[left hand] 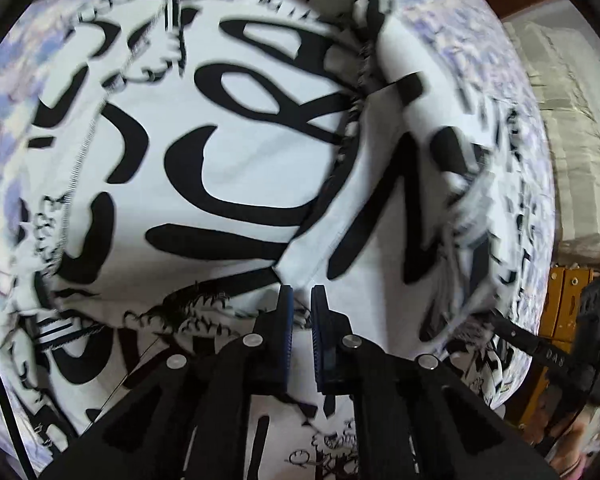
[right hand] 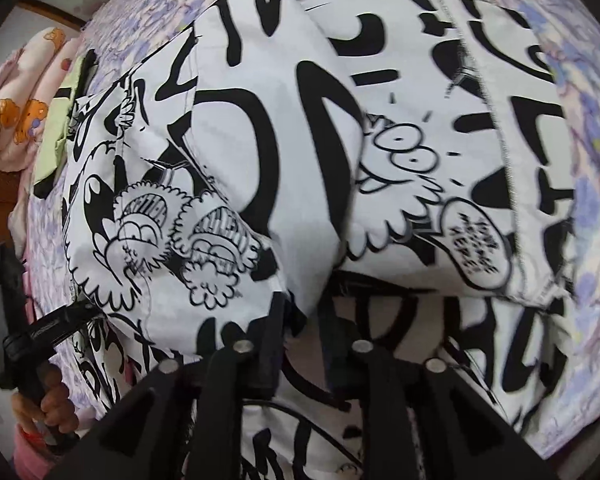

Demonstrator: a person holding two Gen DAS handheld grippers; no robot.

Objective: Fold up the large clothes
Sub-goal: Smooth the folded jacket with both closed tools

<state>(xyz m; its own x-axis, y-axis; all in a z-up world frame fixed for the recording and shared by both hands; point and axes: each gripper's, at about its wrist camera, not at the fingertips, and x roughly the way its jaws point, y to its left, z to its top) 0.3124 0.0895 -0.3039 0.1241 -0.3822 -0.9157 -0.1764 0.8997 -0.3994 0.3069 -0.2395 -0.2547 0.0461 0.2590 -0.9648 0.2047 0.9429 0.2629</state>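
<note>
Garment folding on a floral bedsheet, both tongs pointing down at the cloth.

Left wrist view: white garment (left hand: 228, 152) with bold black lettering fills the frame over a lilac floral sheet (left hand: 4, 92); a folded corner sits at lower centre. Left gripper (left hand: 302, 300) looks clenched just below that corner, blue pads (left hand: 286, 320) nearly together; whether cloth is pinched, cannot tell. Right gripper (left hand: 556, 356) shows at lower right edge.

Right wrist view: same garment (right hand: 420, 184), cartoon print, flap folded over centre. Right gripper (right hand: 304, 320) at lower centre, jaws parted, released, fabric bunched by its tips. Pink bear-print bedding (right hand: 24, 92) at upper left.
</note>
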